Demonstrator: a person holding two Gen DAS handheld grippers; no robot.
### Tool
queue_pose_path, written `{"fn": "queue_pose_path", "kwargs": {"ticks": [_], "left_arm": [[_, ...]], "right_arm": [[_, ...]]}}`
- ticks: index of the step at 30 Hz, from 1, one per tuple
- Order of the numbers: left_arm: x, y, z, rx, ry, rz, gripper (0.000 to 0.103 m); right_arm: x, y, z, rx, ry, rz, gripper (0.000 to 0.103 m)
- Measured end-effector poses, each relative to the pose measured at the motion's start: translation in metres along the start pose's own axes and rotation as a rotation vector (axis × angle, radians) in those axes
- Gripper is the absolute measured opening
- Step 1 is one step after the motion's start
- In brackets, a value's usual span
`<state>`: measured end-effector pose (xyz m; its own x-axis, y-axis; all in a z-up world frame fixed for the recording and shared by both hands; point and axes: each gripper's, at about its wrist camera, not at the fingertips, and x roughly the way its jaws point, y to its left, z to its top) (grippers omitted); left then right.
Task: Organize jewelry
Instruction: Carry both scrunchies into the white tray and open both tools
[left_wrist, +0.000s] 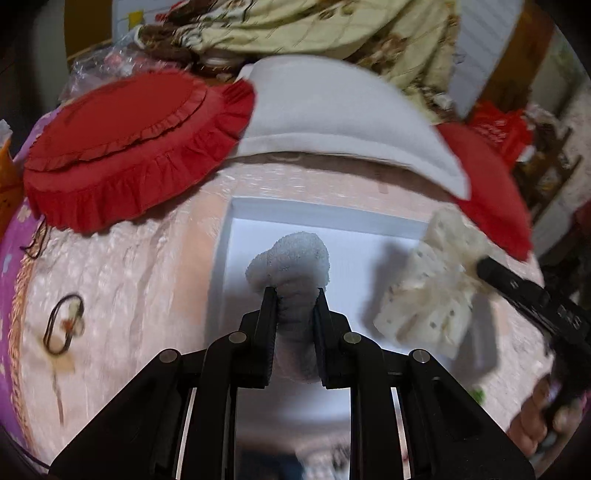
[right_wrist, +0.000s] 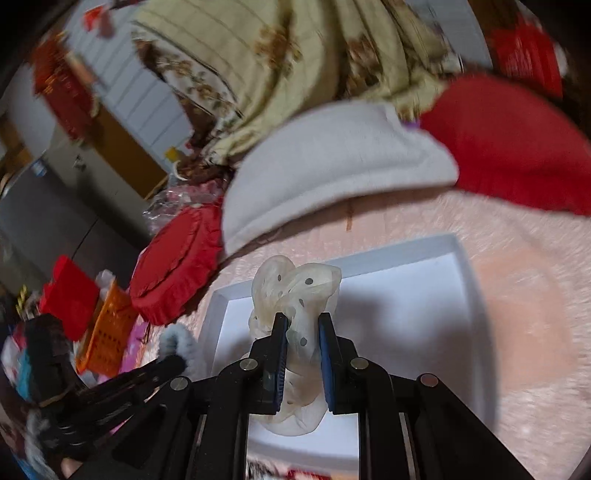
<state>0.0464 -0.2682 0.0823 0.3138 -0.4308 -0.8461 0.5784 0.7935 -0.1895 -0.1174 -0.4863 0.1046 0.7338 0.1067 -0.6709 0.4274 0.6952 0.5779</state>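
Over a pink bedspread (left_wrist: 155, 258), above the white tray (left_wrist: 317, 210), the left gripper (left_wrist: 295, 295) pinches a fluffy grey scrunchie (left_wrist: 291, 258); the right gripper (right_wrist: 303, 321) pinches a sheer dotted scrunchie (right_wrist: 295, 291). Both look light and soft, best gripped by bunched fabric.

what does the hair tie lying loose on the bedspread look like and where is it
Start at the white tray on the pink bedspread, then look far left of it, below the round red frilled cushion. The hair tie is a thin dark loop with a small pale ornament, unlike the two fluffy scrunchies.
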Motion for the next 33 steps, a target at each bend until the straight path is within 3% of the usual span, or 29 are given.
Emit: {"fn": "queue_pose_path", "kwargs": {"ticks": [6, 11, 14, 17, 21, 26, 33], "left_arm": [[0.046, 0.022, 0.025, -0.046, 0.029, 0.059, 0.022], [0.049, 0.04, 0.029, -0.113, 0.048, -0.048, 0.03], [0.035, 0.041, 0.028, -0.122, 0.039, -0.089, 0.04], [0.013, 0.037, 0.024, -0.119, 0.027, -0.112, 0.041], [-0.025, 0.032, 0.012, -0.108, -0.015, -0.115, 0.041], [-0.073, 0.031, -0.027, -0.084, -0.065, -0.074, 0.041], [-0.098, 0.039, -0.112, -0.038, -0.085, 0.07, 0.042]], "right_arm": [[0.056, -0.031, 0.009, 0.118, 0.092, 0.041, 0.016], [0.08, -0.03, 0.006, 0.141, 0.136, 0.079, 0.016], [0.083, -0.017, 0.005, 0.097, 0.14, 0.049, 0.03], [0.066, -0.005, 0.007, 0.031, 0.085, 0.02, 0.049], [0.032, 0.006, 0.003, -0.025, 0.043, 0.024, 0.049], [-0.028, 0.013, -0.028, -0.114, 0.003, 0.018, 0.049], [-0.092, -0.024, -0.094, -0.151, -0.038, -0.056, 0.049]]}}
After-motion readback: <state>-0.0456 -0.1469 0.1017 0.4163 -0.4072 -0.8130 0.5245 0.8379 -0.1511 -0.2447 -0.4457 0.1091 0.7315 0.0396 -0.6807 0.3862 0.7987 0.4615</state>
